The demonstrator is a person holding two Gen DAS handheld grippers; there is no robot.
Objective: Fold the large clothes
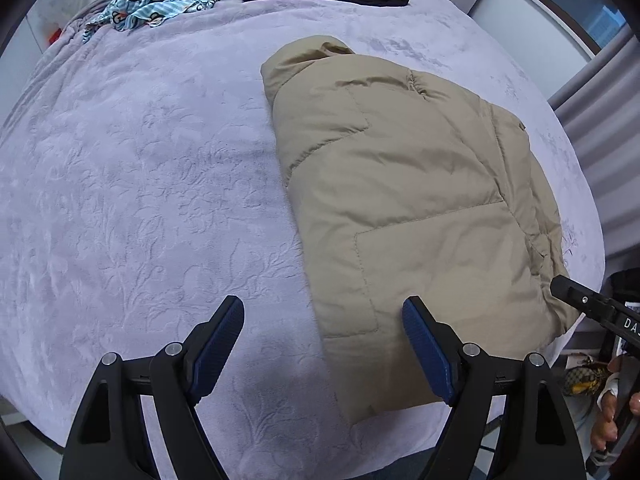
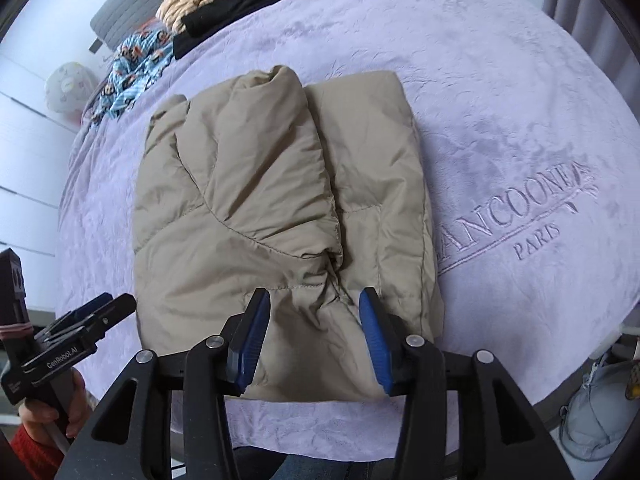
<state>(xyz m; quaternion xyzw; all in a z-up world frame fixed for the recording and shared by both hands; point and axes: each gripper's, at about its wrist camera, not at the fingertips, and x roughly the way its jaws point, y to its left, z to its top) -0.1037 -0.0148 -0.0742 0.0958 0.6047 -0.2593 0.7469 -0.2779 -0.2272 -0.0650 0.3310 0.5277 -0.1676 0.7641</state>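
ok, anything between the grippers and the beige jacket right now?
Nothing visible. The beige jacket lies alone on the purple blanket; the right gripper and left gripper hover open over its near edge.

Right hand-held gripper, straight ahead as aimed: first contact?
Most likely the beige puffer jacket: the right hand-held gripper points down at its near hem, jaws open with nothing pinched. How far above it is unclear.

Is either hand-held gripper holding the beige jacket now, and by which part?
Nothing is held. The left hand-held gripper and right hand-held gripper are both open above the folded beige puffer jacket.
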